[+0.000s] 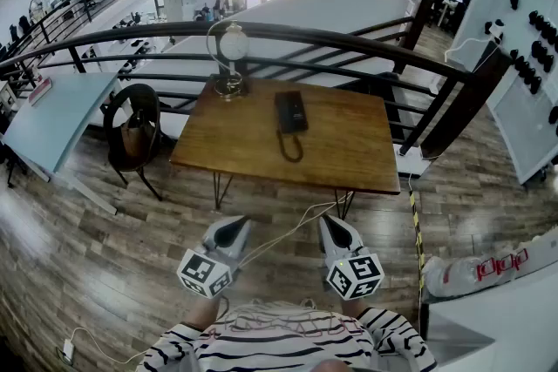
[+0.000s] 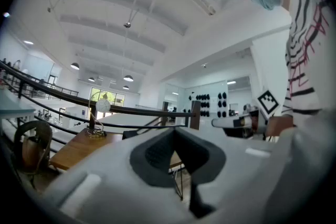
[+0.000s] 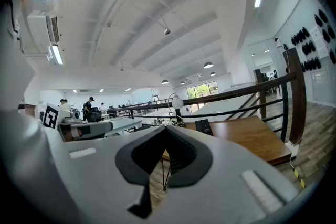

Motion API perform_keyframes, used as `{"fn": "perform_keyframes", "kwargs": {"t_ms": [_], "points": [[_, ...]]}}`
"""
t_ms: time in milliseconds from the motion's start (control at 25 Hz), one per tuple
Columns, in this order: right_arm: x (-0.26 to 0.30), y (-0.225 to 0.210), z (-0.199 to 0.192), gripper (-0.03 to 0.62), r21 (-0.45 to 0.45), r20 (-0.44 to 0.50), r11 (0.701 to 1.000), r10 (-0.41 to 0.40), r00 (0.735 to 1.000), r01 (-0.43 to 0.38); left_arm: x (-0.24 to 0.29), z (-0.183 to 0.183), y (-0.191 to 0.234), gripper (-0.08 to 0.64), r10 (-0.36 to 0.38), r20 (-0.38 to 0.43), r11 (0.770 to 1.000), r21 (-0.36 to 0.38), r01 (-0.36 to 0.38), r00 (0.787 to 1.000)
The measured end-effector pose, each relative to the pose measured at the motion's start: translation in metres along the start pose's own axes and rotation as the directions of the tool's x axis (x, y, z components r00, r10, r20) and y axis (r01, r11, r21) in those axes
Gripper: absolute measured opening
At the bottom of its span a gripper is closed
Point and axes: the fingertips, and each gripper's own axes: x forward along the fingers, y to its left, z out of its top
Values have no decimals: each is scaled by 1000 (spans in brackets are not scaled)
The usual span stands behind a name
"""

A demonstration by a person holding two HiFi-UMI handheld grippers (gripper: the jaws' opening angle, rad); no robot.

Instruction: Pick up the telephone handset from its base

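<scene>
So, left gripper (image 1: pixel 237 225): jaws shut tight, nothing in them, held short of the table (image 1: pixel 349 161)
right gripper (image 1: pixel 330 222): same deal, closed and empty
telephone (image 1: pixel 291 111): toward the table's far side, handset (image 1: pixel 283 111) on its base (image 1: pixel 300 114), cord (image 1: pixel 290 148) looped in front
gap: both grippers well apart from it

— What colour is the telephone (image 1: pixel 291 111)?
— Black, cord included, on a warm brown wooden table (image 1: pixel 349 148).
— And the tools?
— The left gripper (image 1: pixel 238 223) and right gripper (image 1: pixel 330 222) are pale grey-white. Their marker cubes (image 1: pixel 205 273) carry black-and-white squares.
— Nearest?
— A white shirt (image 1: pixel 279 342) with black stripes. Far off there's a black railing (image 1: pixel 349 36), and at left a black chair (image 1: pixel 131 104).
</scene>
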Motion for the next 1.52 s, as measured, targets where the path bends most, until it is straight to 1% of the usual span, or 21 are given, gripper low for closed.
{"fn": "perform_keyframes", "kwargs": {"t_ms": [240, 360, 440, 520, 600, 640, 680, 720, 760, 800, 880, 1080, 1320, 1520], "points": [[11, 15, -1, 0, -4, 12, 1000, -21, 1000, 21, -10, -1, 15, 3, -23, 3, 1000, 0, 23, 1000], [14, 23, 0, 0, 14, 44, 999, -36, 998, 36, -15, 0, 21, 3, -53, 14, 999, -9, 53, 999], [16, 26, 1, 0, 22, 61, 998, -54, 997, 53, -16, 0, 24, 5, -79, 15, 997, -16, 79, 997], [18, 26, 0, 2, 11, 58, 997, -82, 995, 82, -14, -2, 27, 5, -90, 5, 996, -14, 90, 996], [21, 25, -2, 60, -4, 51, 994, -105, 993, 106, -11, -6, 30, 6, -97, -1, 995, -16, 97, 995], [23, 23, -2, 78, -5, 49, 994, -113, 992, 113, -8, -7, 32, 6, -102, -1, 995, -22, 102, 995], [26, 20, -3, 80, -3, 46, 993, -117, 992, 117, -5, -9, 34, 6, -105, -1, 994, -31, 105, 994], [28, 17, -4, 80, 1, 43, 993, -120, 992, 120, 0, -11, 36, 38, -107, -2, 994, -38, 107, 994], [31, 13, -6, 86, 5, 38, 992, -122, 992, 122, 5, -13, 37, 86, -109, -7, 993, -43, 109, 994], [34, 8, -7, 92, 9, 33, 992, -124, 992, 124, 11, -16, 38, 101, -112, -14, 993, -45, 111, 994], [41, -6, -7, 97, 15, 26, 992, -125, 992, 125, 25, -20, 41, 101, -116, -25, 992, -47, 115, 993], [68, -56, 5, 129, 30, 15, 993, -114, 993, 114, 82, -15, 52, 119, -104, -34, 993, -51, 102, 994], [103, -123, 18, 149, 38, 3, 998, -55, 998, 55, 160, -9, 59, 145, -76, -40, 997, -24, 75, 996], [129, -173, 25, 163, 40, -17, 999, -5, 1000, 5, 215, -15, 65, 155, -36, -47, 999, -28, 34, 998]]}}
